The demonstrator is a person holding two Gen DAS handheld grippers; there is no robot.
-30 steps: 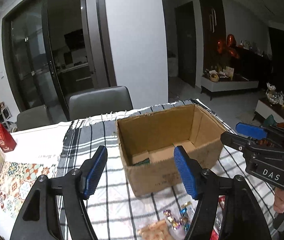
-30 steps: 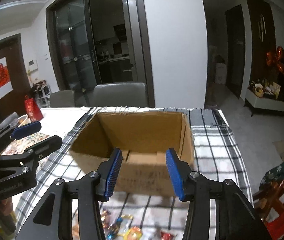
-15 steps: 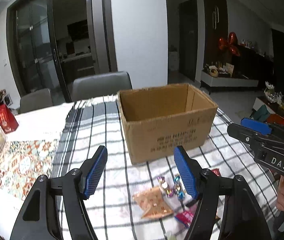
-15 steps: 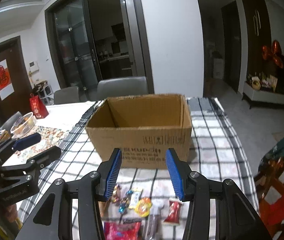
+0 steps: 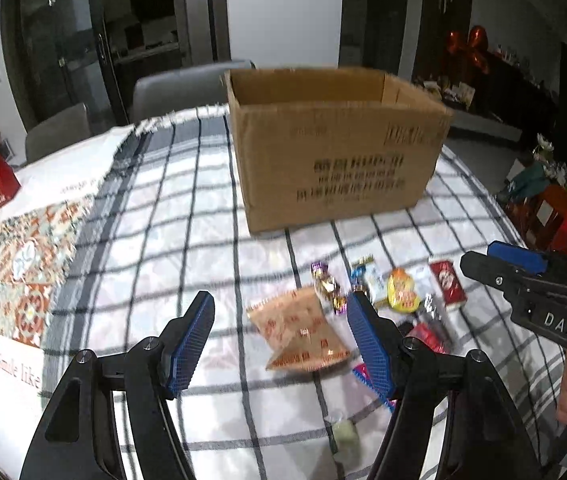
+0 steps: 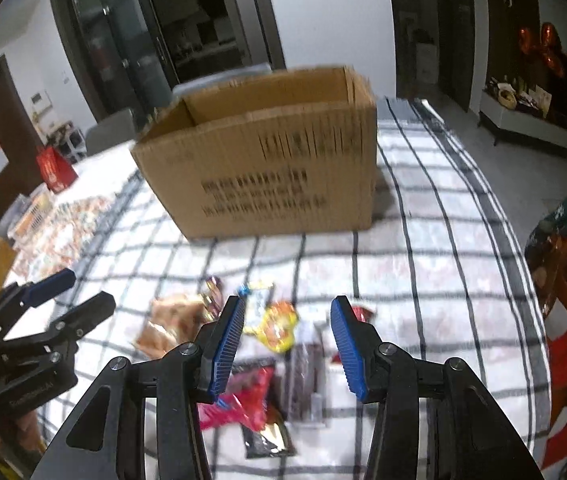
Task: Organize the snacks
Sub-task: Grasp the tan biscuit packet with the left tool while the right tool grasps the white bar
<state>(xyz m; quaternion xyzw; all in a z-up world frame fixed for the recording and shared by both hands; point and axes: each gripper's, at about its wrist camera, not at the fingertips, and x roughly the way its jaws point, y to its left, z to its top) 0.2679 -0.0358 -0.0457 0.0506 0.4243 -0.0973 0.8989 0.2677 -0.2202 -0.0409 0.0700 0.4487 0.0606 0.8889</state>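
Seemingly unobstructed, blurry snack packets (image 5: 303, 328) lie before the cardboard box (image 5: 335, 152).

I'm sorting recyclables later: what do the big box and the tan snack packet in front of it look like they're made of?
The box looks like plain brown corrugated cardboard, matte, with black print and raw cut edges at its open top. The tan packet seems to be thin plastic or foil film: it is crinkled, slightly glossy, with sealed edges. The blur leaves that open.
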